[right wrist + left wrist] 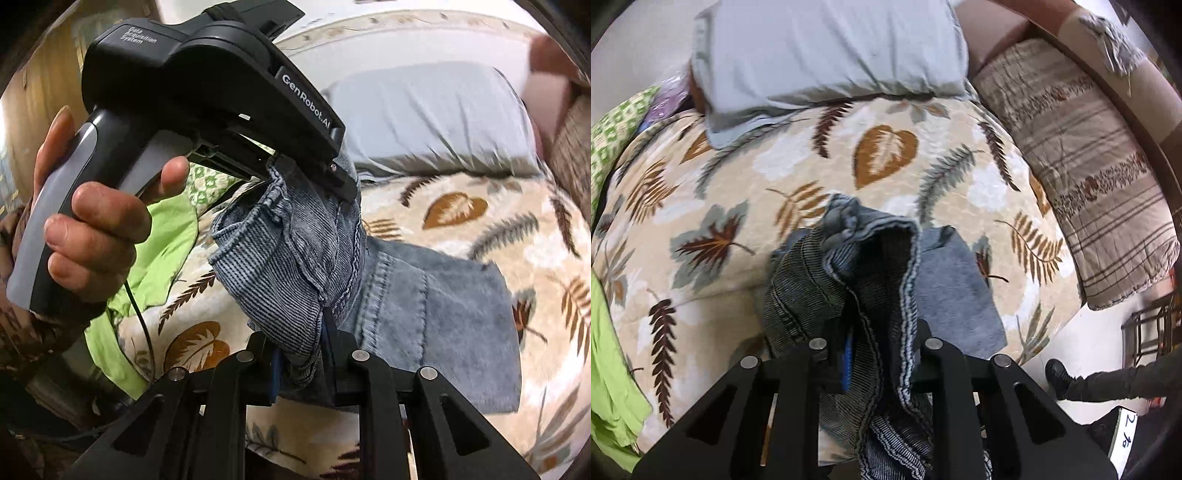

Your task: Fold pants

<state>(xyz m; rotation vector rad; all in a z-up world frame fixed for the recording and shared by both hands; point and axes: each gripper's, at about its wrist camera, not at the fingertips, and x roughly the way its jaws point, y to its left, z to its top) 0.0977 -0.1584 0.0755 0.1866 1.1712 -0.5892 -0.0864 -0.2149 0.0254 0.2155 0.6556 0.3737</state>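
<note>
Evidently soft, fairly heavy: faded blue denim pants bunched between left gripper and right gripper, both clamped on fabric; best gripped along thick seams.

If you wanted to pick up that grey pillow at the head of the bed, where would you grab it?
I'd take the grey pillow by its near corner, coming from the foot of the bed. That corner lies flat and thin on the leaf-patterned blanket, so two fingers could probably close over it; the plump middle looks too thick to pinch.
</note>
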